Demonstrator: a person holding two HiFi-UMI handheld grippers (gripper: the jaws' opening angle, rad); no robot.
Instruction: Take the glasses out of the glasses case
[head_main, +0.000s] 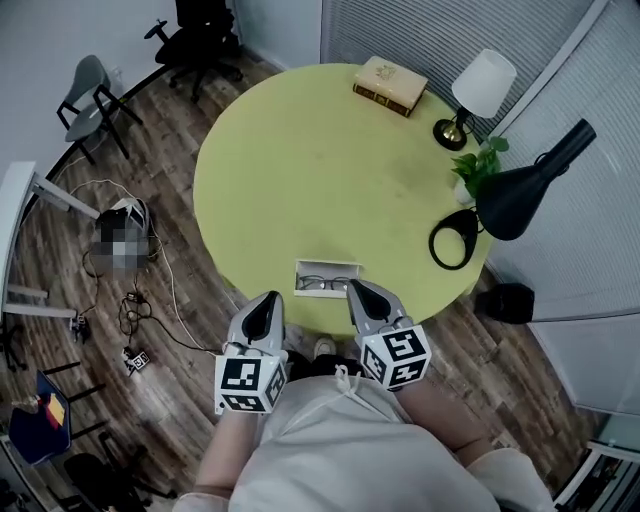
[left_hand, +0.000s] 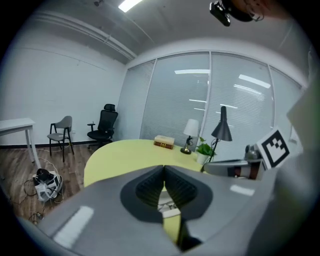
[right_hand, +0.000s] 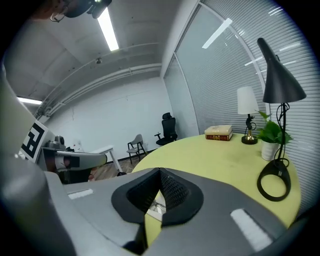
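Observation:
An open white glasses case (head_main: 327, 279) lies at the near edge of the round yellow-green table (head_main: 300, 170), with dark-framed glasses (head_main: 327, 283) inside it. My left gripper (head_main: 266, 299) hangs just off the table's edge, to the left of the case and a little nearer to me, shut and empty. My right gripper (head_main: 354, 288) sits close to the case's right end, also shut with nothing in it. In the left gripper view the closed pads (left_hand: 176, 187) meet above a glimpse of the case (left_hand: 168, 204). The right gripper view shows the case (right_hand: 158, 206) below its closed fingertips.
At the table's far side lie a book (head_main: 390, 85) and a white-shade lamp (head_main: 480, 92). A potted plant (head_main: 478, 165) and a black desk lamp (head_main: 520, 195) stand at the right edge. Chairs (head_main: 92, 100) and cables (head_main: 130, 300) are on the wooden floor at left.

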